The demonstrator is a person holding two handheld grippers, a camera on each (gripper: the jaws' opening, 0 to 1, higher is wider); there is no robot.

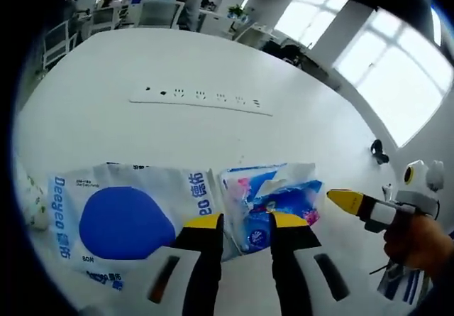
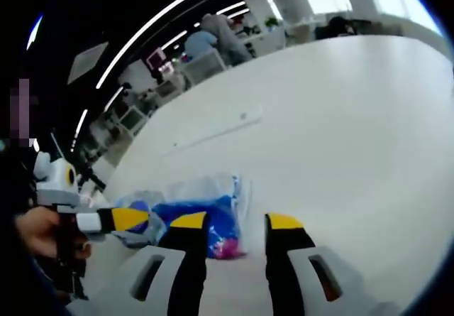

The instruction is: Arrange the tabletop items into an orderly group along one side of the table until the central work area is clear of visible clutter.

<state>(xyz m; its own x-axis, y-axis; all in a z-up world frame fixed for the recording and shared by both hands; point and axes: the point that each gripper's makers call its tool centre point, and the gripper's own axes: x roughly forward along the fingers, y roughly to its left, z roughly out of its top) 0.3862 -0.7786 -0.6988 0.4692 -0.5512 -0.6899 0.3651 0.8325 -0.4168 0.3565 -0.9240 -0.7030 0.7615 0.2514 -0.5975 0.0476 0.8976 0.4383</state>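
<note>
In the left gripper view, the left gripper (image 1: pixel 246 221) is seen with its two yellow-tipped jaws set apart, nothing clamped between them. Just beyond and between the tips lies one crumpled blue tissue pack (image 1: pixel 273 201), its torn clear wrapper spread open and pink print showing on it. Beside it, to the left in this view and touching or nearly touching, one larger white pouch with a blue oval (image 1: pixel 126 220) is laid flat; blue lettering is printed along its edges. Two soft packs are thus counted close to the jaws on the white table (image 1: pixel 213 67). At the left edge a small pale patterned object (image 1: pixel 32 202) is partly cut off and cannot be identified.

From the right side of this view the right gripper (image 1: pixel 345 201) comes in, held by a hand (image 1: pixel 418 241); only one yellow tip is made out, so its jaw gap cannot be judged here. Farther across the table one long white power strip (image 1: pixel 201 101) is set flat, with several sockets. One small dark object (image 1: pixel 379 150) rests near the far right edge.

In the right gripper view, the right gripper's own two jaws are seen apart and empty, with the tissue pack just ahead of the left one. Seated people and chairs are visible in the background.
</note>
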